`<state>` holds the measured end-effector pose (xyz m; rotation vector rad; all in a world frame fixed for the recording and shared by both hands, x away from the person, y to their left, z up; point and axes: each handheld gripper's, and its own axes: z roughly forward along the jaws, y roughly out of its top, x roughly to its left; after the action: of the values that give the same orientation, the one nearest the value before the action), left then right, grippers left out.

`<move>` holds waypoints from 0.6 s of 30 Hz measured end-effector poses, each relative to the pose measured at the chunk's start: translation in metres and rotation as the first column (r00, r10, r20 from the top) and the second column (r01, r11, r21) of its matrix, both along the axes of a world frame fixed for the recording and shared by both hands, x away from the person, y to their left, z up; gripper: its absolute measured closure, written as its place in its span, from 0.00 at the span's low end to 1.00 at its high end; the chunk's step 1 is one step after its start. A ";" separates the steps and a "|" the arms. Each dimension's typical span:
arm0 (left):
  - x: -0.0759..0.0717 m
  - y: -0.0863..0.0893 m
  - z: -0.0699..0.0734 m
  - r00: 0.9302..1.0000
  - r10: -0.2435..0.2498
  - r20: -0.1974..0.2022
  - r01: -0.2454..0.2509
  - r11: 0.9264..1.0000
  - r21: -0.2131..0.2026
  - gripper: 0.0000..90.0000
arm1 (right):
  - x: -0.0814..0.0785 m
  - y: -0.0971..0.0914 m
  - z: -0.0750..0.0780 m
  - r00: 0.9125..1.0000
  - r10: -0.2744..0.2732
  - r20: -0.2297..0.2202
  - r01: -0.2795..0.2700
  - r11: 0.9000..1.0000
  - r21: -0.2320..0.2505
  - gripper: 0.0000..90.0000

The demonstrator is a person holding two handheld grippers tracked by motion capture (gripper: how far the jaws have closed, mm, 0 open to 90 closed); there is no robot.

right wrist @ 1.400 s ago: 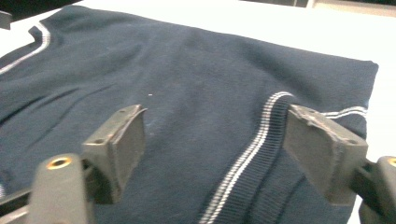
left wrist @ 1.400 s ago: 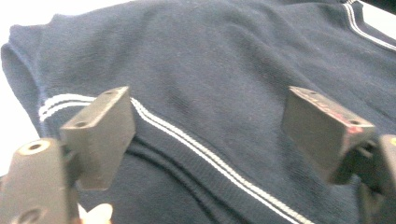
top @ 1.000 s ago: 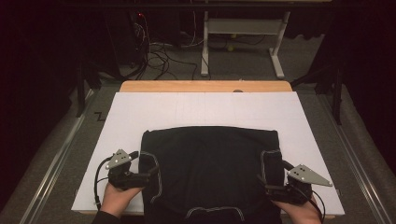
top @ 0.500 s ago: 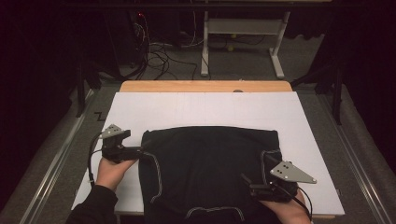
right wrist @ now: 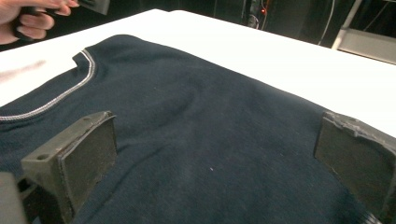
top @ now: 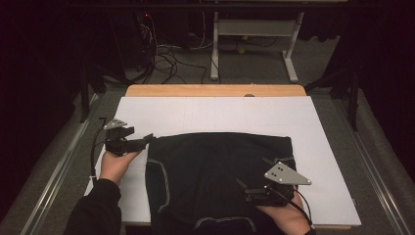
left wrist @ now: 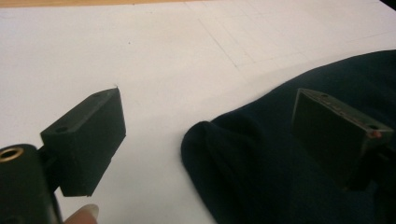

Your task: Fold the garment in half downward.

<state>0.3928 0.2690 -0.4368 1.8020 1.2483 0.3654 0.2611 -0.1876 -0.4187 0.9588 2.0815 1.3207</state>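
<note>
A dark room with cables on the floor lies beyond the bench (top: 215, 91), which bears a white sheet (top: 215, 115). On the sheet's near half lies a folded dark garment (top: 215, 171) with pale stitching. The left gripper (top: 147, 139) sits at its left edge, jaws wide, just been closing, holding nothing. The right gripper (top: 252, 171) hovers over the cloth, jaws apart and empty.

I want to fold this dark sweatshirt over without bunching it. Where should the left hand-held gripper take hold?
Probably the rounded far-left corner of the dark sweatshirt, approached from the left over the white sheet. It bulges slightly off the sheet, between the open jaws of the left hand-held gripper.
</note>
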 end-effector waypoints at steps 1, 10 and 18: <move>0.003 -0.001 -0.001 1.000 -0.004 -0.006 0.004 1.000 0.002 0.09 | 0.000 0.002 0.001 1.000 0.001 0.002 -0.001 1.000 -0.004 0.00; 0.025 -0.022 -0.029 0.987 -0.073 -0.141 0.078 0.996 0.033 0.16 | 0.001 0.020 0.001 1.000 0.019 -0.005 -0.019 0.999 -0.026 0.00; 0.026 -0.029 -0.038 0.979 -0.069 -0.190 0.089 0.991 0.098 0.38 | -0.001 0.029 0.000 0.999 0.030 -0.013 -0.030 0.999 -0.034 0.00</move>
<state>0.4193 0.2397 -0.4747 2.0078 1.3010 0.2254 0.2603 -0.1586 -0.4187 0.9272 2.1289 1.2931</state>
